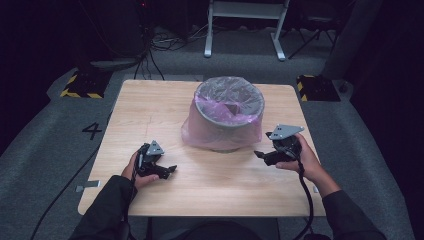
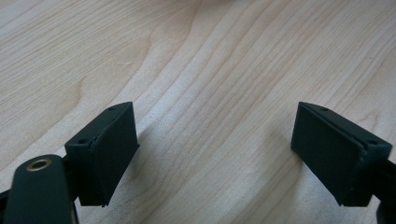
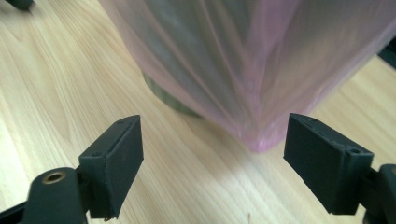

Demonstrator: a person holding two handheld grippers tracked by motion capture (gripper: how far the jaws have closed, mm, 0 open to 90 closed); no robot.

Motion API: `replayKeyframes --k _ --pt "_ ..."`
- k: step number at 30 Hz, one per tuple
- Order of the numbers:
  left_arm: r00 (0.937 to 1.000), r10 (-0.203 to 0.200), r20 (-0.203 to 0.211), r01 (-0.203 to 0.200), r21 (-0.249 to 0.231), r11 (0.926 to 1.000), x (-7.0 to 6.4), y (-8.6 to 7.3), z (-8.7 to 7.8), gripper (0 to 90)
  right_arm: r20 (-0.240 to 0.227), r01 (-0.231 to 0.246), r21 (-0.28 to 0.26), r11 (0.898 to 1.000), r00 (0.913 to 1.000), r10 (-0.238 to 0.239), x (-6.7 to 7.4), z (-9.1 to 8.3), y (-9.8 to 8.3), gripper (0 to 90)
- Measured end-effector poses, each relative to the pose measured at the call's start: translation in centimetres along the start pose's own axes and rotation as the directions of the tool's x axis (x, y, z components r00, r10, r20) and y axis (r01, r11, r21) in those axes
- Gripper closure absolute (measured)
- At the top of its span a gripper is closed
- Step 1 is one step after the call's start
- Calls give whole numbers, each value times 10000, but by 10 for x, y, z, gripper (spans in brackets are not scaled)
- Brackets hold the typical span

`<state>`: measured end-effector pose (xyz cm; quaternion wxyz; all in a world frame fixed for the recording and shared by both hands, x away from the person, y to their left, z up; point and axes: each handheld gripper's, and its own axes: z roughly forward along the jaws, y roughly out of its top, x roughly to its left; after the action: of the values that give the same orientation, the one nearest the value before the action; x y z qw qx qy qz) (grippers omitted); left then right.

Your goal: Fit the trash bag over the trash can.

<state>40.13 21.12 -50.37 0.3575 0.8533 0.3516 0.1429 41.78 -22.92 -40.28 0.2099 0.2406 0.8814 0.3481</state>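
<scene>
Pink bag (image 1: pixel 227 125) already lines the bin (image 1: pixel 230 100); your right gripper (image 1: pixel 260 155) nears its hanging corner, spread wide and empty, left gripper (image 1: pixel 171 170) likewise, nothing grasped yet.

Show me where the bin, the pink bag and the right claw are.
bin (image 1: pixel 212 114): high view, grey rim at the front.
pink bag (image 3: pixel 261 70): right gripper view, hanging film beside the bin.
right claw (image 1: pixel 260 155): high view, between its black jaw tips.
</scene>
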Motion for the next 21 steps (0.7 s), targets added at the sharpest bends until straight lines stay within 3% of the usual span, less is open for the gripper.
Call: replayKeyframes --k 5,6,8,21 --pt "10000 18 -4 -18 1 10000 0 0 0 142 258 -25 414 9991 9997 14 -2 7 -14 199" --pt "10000 15 -14 -15 -20 10000 0 0 0 142 509 132 701 9975 9986 -168 -2 13 -21 199" --pt "10000 17 -3 -17 0 10000 0 0 0 142 577 166 961 9952 9981 -222 -1 18 -27 196" --pt "10000 21 -6 -21 1 10000 0 0 0 142 678 -405 1109 9930 9971 331 -3 24 -60 196"
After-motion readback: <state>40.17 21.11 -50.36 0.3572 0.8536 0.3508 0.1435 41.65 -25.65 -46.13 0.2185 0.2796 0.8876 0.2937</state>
